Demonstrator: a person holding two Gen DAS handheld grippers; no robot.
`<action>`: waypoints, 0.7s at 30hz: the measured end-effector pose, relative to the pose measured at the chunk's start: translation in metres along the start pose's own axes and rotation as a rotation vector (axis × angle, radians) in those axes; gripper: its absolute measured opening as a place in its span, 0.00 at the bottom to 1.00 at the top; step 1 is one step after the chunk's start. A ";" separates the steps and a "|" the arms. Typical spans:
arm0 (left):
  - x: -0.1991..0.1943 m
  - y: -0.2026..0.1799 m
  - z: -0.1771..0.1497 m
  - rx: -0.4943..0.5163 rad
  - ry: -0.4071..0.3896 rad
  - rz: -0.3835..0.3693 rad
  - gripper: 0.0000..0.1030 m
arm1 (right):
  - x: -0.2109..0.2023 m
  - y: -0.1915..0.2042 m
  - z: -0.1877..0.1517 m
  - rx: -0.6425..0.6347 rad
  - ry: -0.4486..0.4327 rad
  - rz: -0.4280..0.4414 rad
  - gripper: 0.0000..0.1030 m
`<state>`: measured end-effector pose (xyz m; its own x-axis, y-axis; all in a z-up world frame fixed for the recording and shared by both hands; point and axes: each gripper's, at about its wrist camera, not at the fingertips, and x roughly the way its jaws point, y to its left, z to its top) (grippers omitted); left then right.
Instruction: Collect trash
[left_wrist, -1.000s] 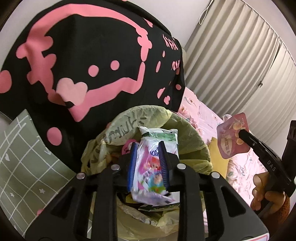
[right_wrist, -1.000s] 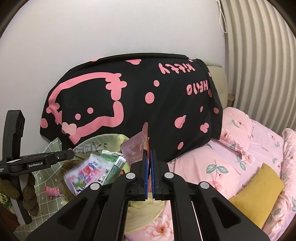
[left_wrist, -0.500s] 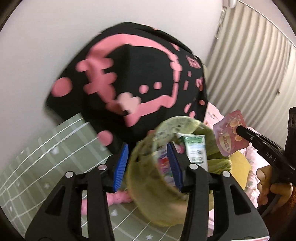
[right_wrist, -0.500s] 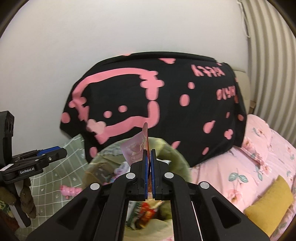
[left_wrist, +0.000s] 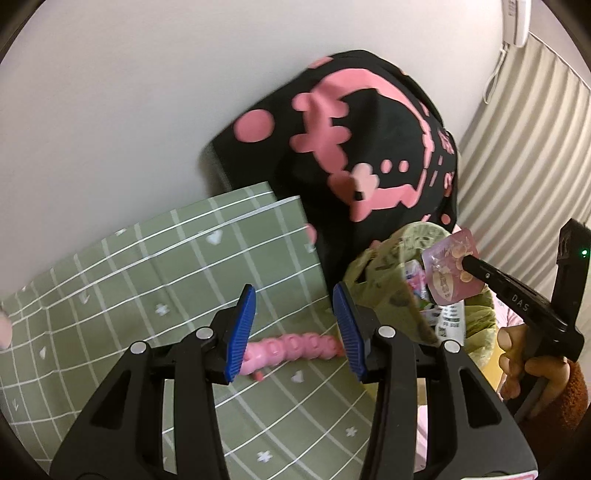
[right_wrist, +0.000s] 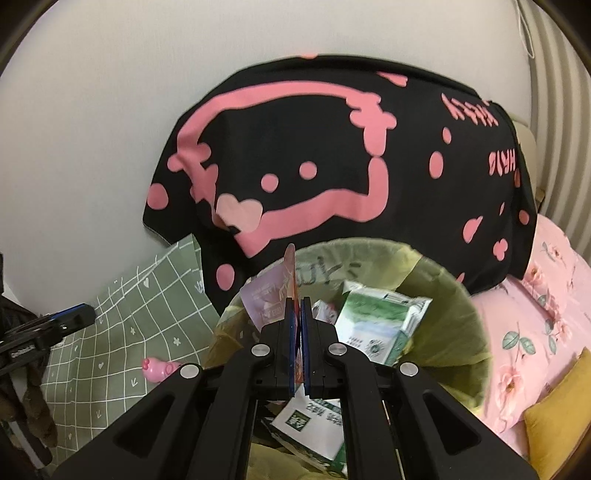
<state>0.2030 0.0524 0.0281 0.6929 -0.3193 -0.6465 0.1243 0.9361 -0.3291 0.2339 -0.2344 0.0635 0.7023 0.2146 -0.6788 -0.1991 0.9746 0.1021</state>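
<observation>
A bin with a yellow-green liner (right_wrist: 458, 291) holds a green-and-white carton (right_wrist: 376, 321) and other wrappers. In the left wrist view the same bin (left_wrist: 391, 258) shows a colourful tissue pack (left_wrist: 413, 282) inside. My right gripper (right_wrist: 299, 306) is shut on a pink snack pouch (right_wrist: 264, 299) and hangs over the bin's mouth. The left wrist view shows that pouch (left_wrist: 448, 273) pinched at the right gripper's tip (left_wrist: 467, 262). My left gripper (left_wrist: 293, 295) is open and empty, left of the bin, above a green checked cloth (left_wrist: 129, 277).
A pink toy (left_wrist: 291, 347) lies on the checked cloth just beyond the left jaws. A black cloth with pink print (right_wrist: 332, 166) hangs behind the bin. Pink floral bedding (right_wrist: 546, 314) and a yellow cushion (right_wrist: 554, 424) lie to the right. Curtains (left_wrist: 517, 166) hang at the far right.
My left gripper let go of the tissue pack into the bin, opened, and swung left over the checked cloth. My right gripper carried the pouch closer, over the bin.
</observation>
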 end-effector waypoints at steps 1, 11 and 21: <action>-0.001 0.005 -0.001 -0.007 0.002 0.006 0.40 | 0.003 0.001 -0.002 0.004 0.008 -0.006 0.05; -0.013 0.027 -0.015 0.017 -0.037 0.029 0.46 | -0.003 0.010 -0.028 0.071 0.036 -0.073 0.43; -0.059 -0.007 -0.062 0.051 -0.142 0.110 0.71 | -0.062 0.026 -0.060 0.039 -0.057 -0.036 0.43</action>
<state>0.1176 0.0557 0.0254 0.7973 -0.1937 -0.5717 0.0755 0.9717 -0.2240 0.1443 -0.2260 0.0647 0.7467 0.1816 -0.6399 -0.1472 0.9833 0.1073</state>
